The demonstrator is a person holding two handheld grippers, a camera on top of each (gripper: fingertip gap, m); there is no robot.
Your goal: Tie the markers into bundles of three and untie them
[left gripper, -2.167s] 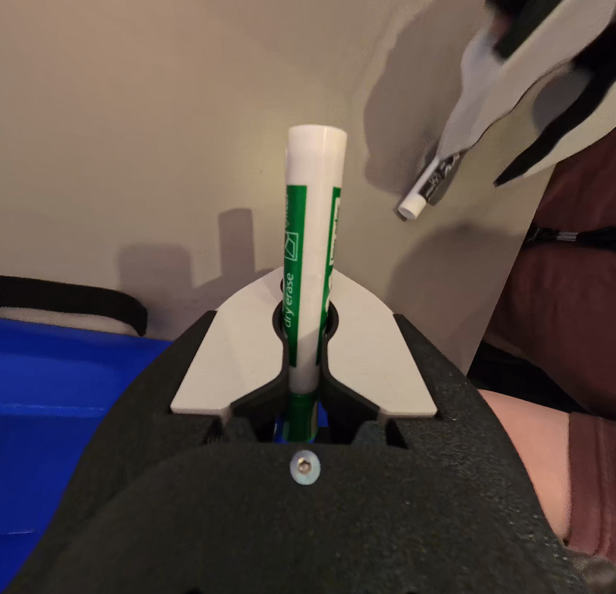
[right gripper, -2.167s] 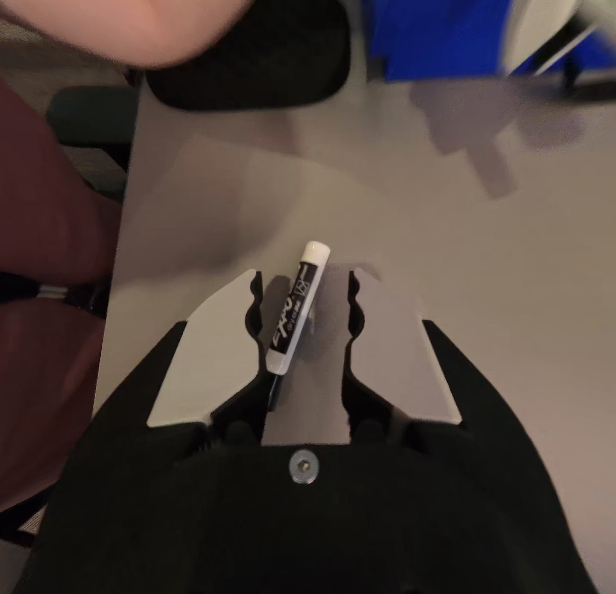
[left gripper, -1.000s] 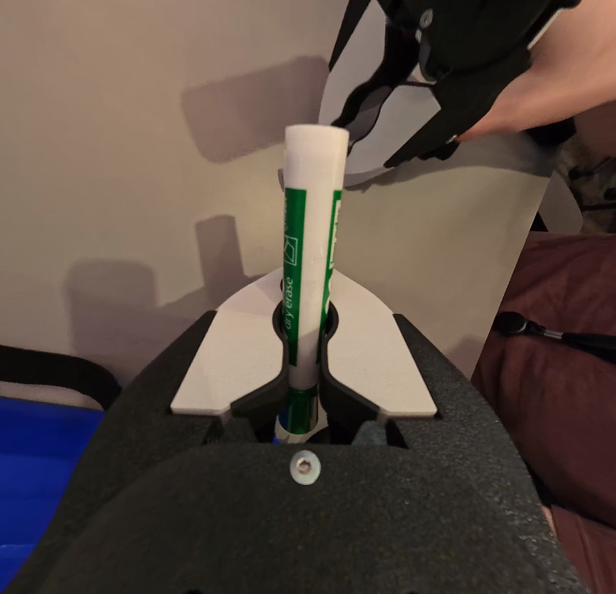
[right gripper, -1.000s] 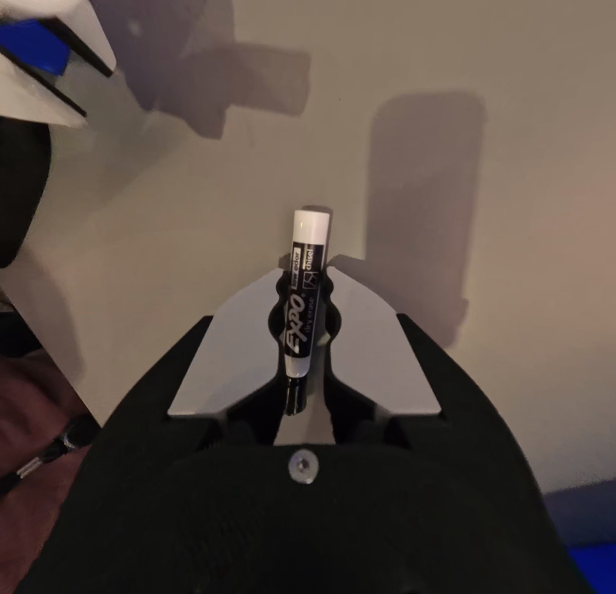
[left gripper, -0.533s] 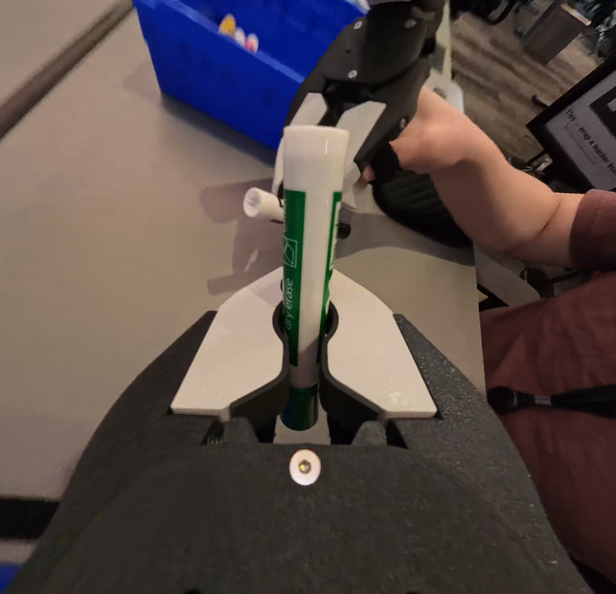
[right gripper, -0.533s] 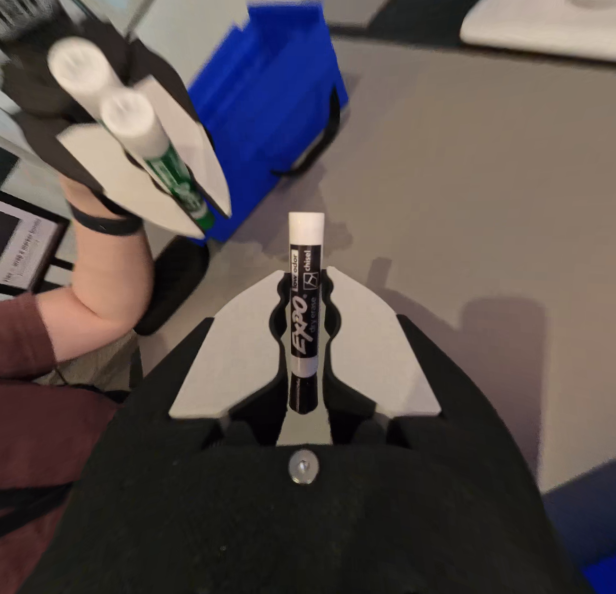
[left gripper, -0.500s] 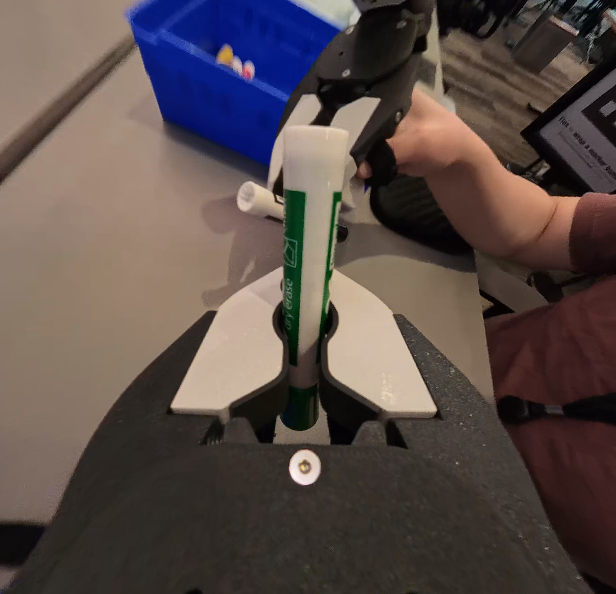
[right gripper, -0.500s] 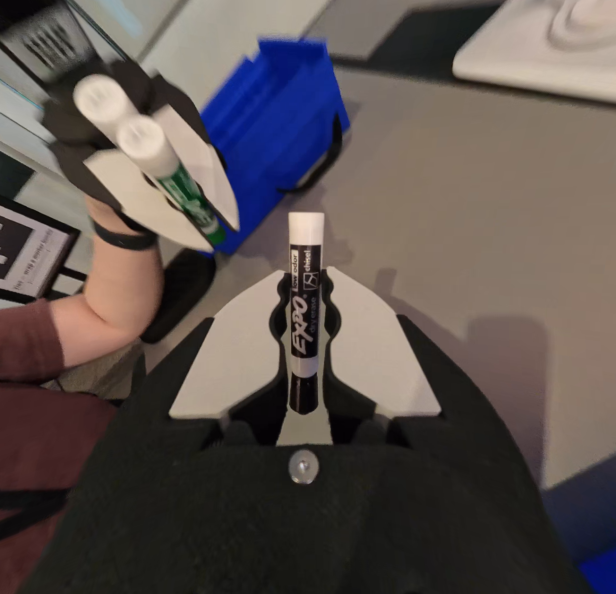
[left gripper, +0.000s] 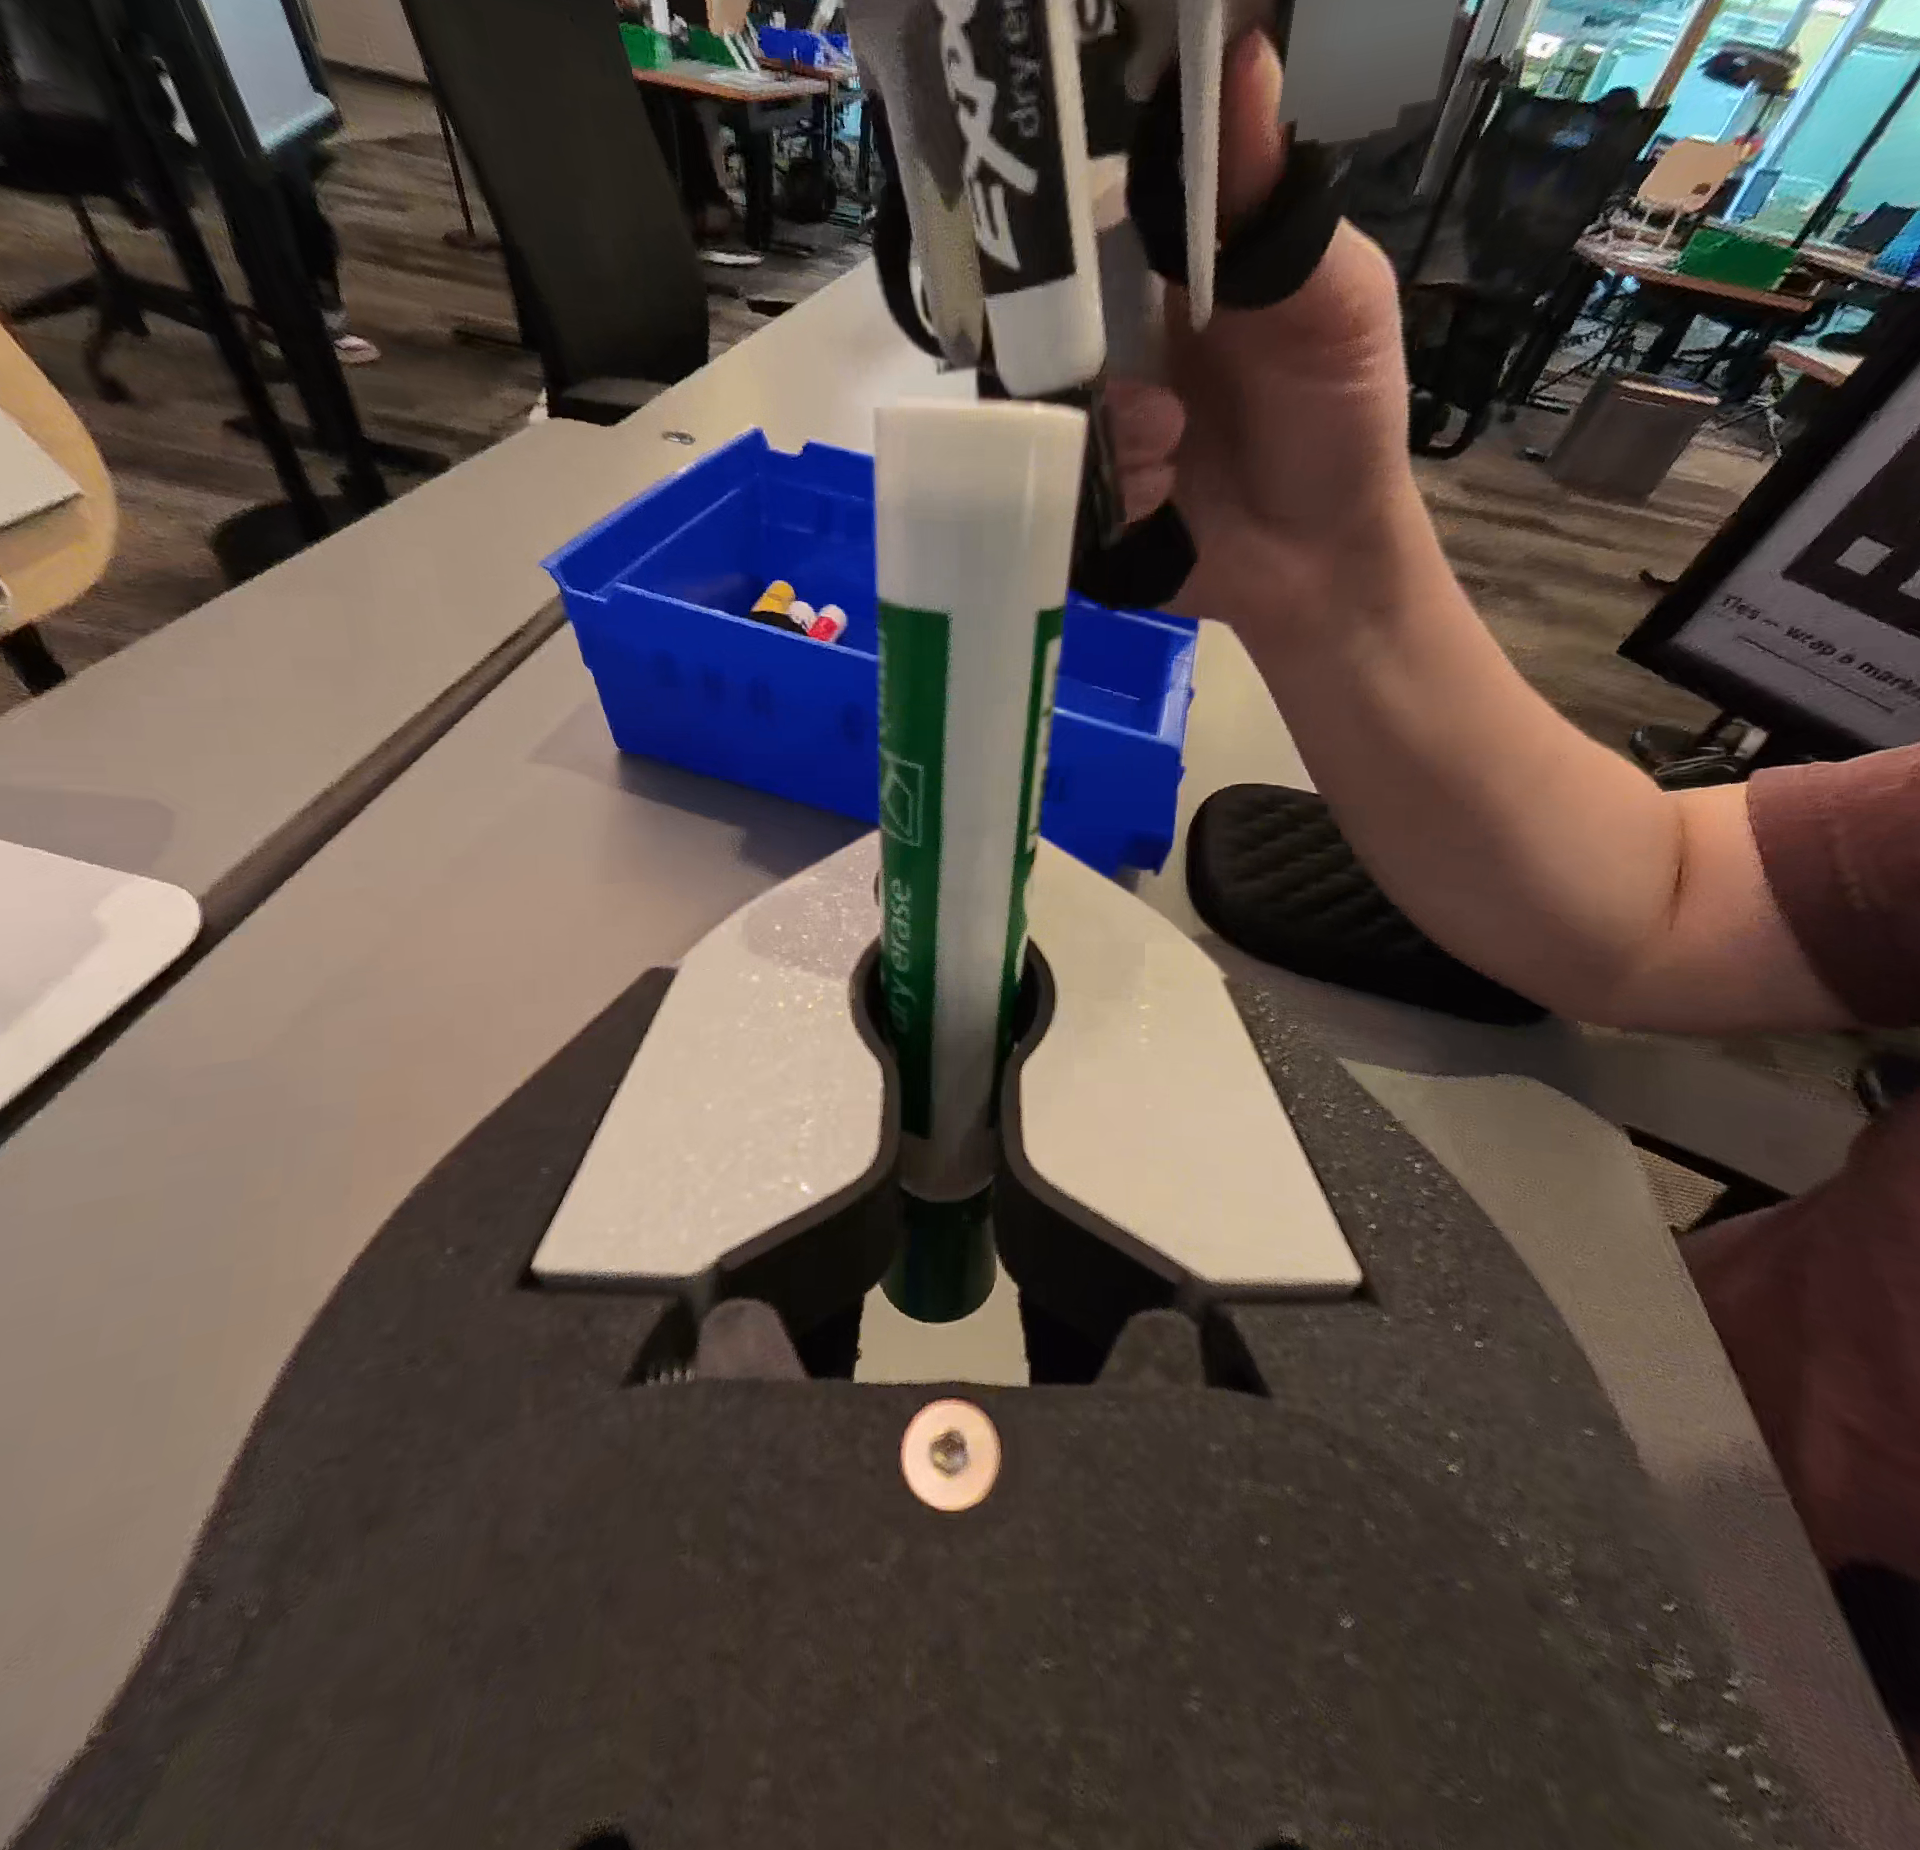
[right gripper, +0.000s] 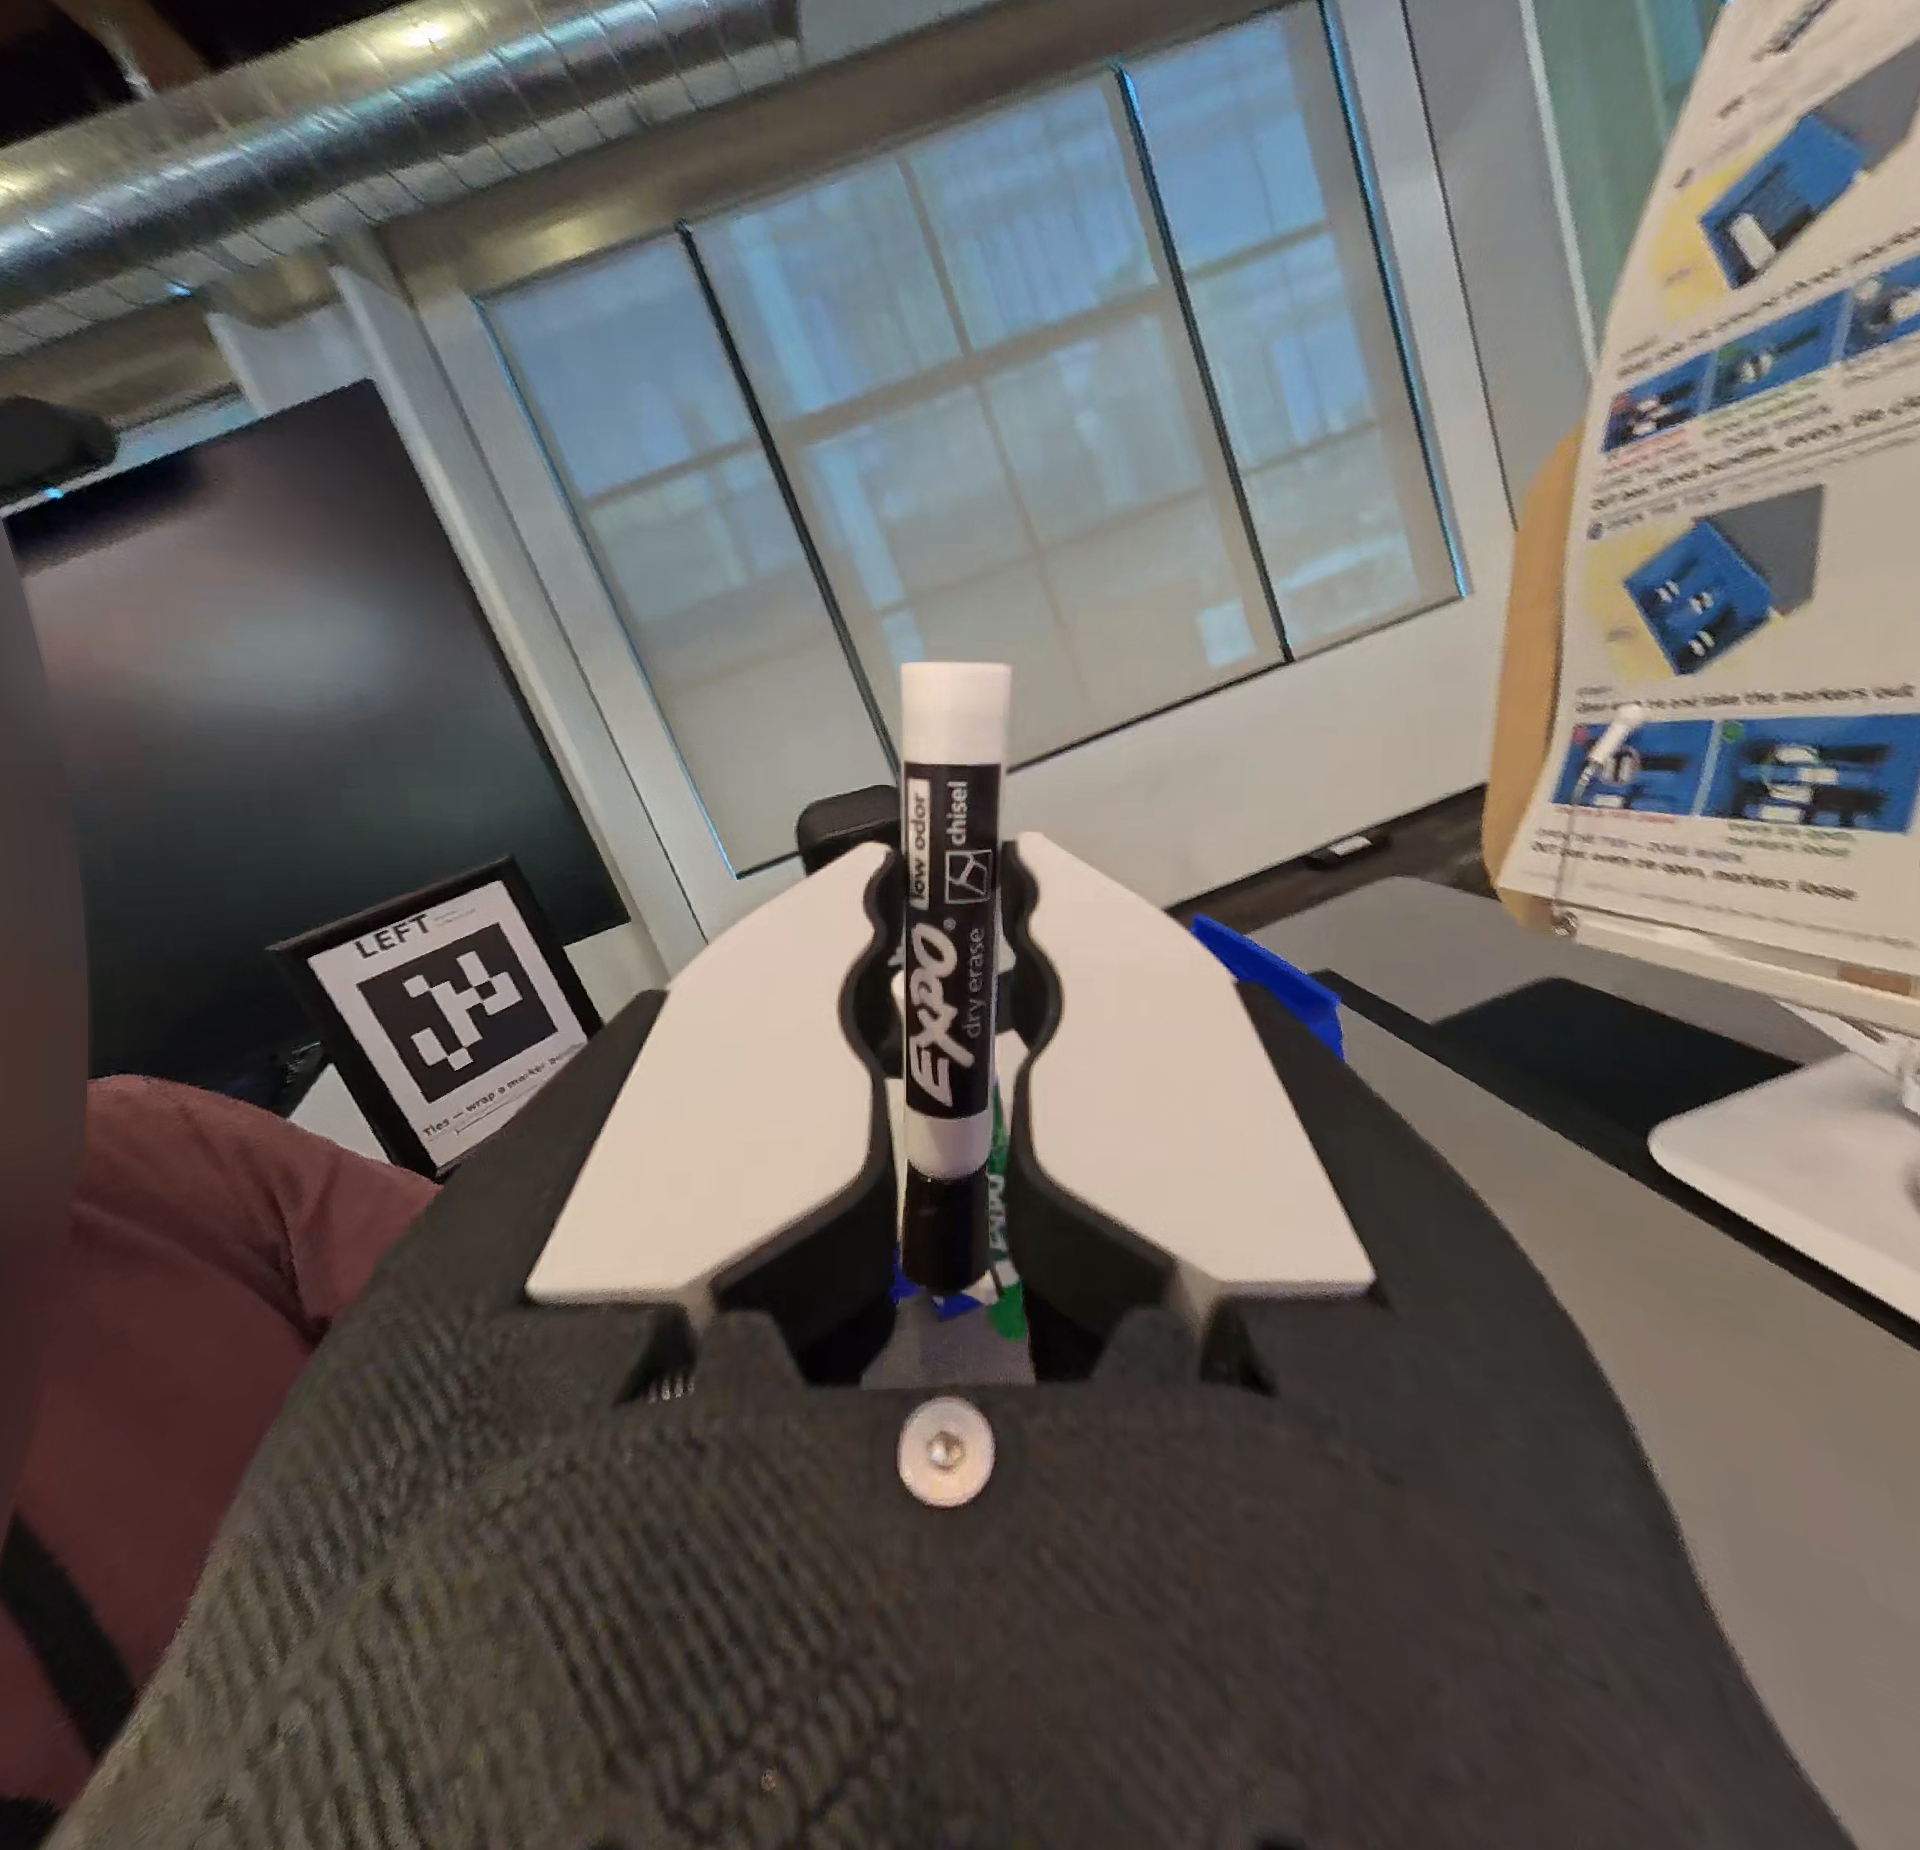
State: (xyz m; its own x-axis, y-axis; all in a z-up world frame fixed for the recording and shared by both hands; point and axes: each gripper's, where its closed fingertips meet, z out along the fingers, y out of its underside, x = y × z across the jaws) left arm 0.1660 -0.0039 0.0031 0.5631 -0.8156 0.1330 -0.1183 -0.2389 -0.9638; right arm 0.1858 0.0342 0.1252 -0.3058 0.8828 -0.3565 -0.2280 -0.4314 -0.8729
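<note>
My left gripper (left gripper: pixel 951 969) is shut on a green dry-erase marker (left gripper: pixel 966 761) that points forward, white end away from me. My right gripper (left gripper: pixel 1039 34) hangs just beyond and above it, shut on a black marker (left gripper: pixel 1023 138) whose capped end comes down beside the green marker's far end. In the right wrist view, the right gripper (right gripper: pixel 951 865) holds the black marker (right gripper: pixel 951 917) upright, white end out. Through the gap below it a bit of the green marker (right gripper: pixel 1000 1234) shows.
A blue bin (left gripper: pixel 727 699) with a few markers (left gripper: pixel 800 611) stands on the grey table (left gripper: pixel 364 917). A black pad (left gripper: pixel 1309 896) lies under the person's forearm (left gripper: pixel 1507 865). A framed tag sign (right gripper: pixel 457 1011), an instruction sheet (right gripper: pixel 1745 553) and a white tray (right gripper: pixel 1818 1177) stand around.
The right gripper closed on the black marker on the table, lifted it and brought it to the green marker's far end. Both grippers tilted up from the table toward the room.
</note>
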